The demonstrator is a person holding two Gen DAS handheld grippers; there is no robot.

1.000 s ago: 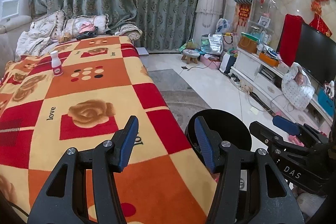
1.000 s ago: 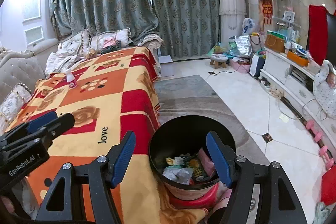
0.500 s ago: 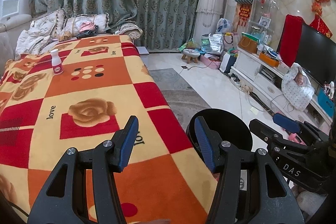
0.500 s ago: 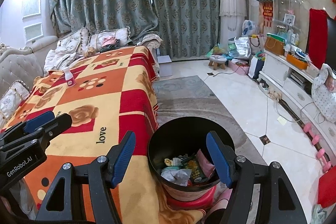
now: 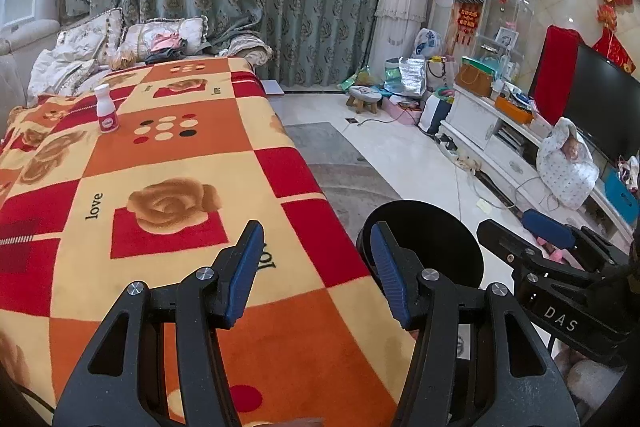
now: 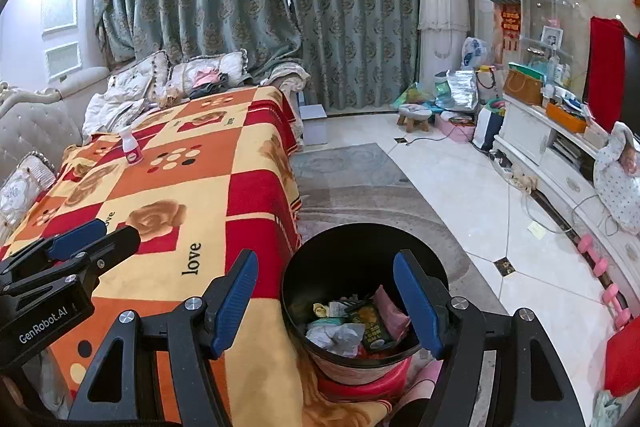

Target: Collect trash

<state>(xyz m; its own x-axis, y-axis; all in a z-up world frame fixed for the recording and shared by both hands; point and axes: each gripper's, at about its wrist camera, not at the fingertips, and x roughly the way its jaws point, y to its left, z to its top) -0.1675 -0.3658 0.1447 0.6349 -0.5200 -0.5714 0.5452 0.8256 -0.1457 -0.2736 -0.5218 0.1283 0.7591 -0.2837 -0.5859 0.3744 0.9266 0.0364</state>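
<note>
A small white bottle with a pink label [image 5: 106, 109] stands upright far back on the rose-patterned blanket [image 5: 168, 163]; it also shows in the right wrist view [image 6: 131, 146]. A black trash bin [image 6: 362, 259] holding wrappers and crumpled paper [image 6: 356, 323] stands on the floor beside the blanket's edge; its rim shows in the left wrist view [image 5: 428, 223]. My left gripper [image 5: 316, 247] is open and empty over the blanket's near right edge. My right gripper [image 6: 326, 277] is open and empty just above the bin.
A grey rug [image 6: 360, 183] and tiled floor [image 6: 460, 187] lie to the right. A white TV cabinet [image 6: 560, 163] runs along the right wall. A small stool [image 6: 416, 115] and bags sit by the curtains. Pillows [image 5: 132, 39] pile at the blanket's far end.
Both views have shifted slightly; the right gripper has drawn back a little from the bin. Both grippers stay open and empty.
</note>
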